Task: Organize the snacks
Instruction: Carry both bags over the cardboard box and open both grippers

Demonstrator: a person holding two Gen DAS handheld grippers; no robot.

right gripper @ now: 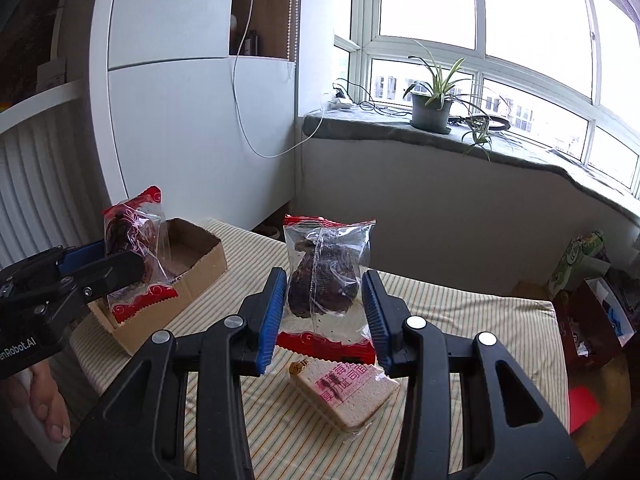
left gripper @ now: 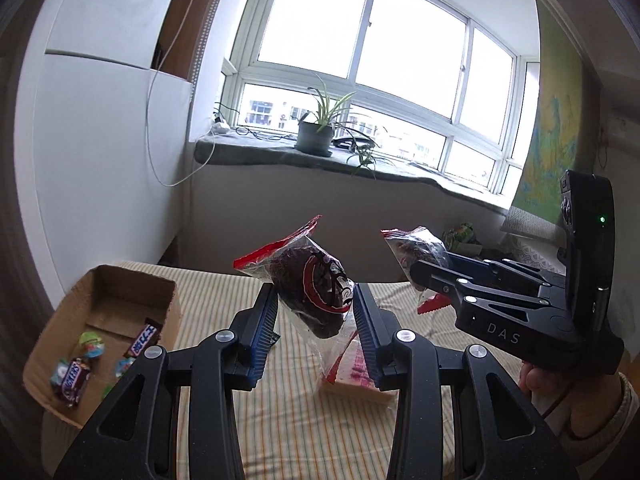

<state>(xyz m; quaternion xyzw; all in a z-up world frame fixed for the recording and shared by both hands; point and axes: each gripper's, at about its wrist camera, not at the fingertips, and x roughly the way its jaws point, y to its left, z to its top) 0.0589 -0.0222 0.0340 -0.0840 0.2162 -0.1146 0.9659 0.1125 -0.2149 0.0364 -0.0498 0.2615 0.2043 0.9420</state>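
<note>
We hold two clear, crinkly plastic packets with red serrated seals, each around a dark, wrinkled lump. The first packet (left gripper: 310, 292) sits tilted between the ribbed blue pads (left gripper: 266, 320) of our left gripper (left gripper: 316, 312), pinched at its bulging middle and lifted above the striped cloth (left gripper: 280, 420). The second packet (right gripper: 326, 280) stands upright in our right gripper (right gripper: 326, 300), both pads pressing its sides, red bottom seal hanging just above a flat, pale sandwich wafer (right gripper: 346, 392) in printed wrap lying on the cloth. To the left sits an open corrugated cardboard box (left gripper: 60, 336) holding glossy candy bars (left gripper: 76, 378) and small round sweets. Behind it is a grey windowsill with a potted plant (left gripper: 316, 132).
</note>
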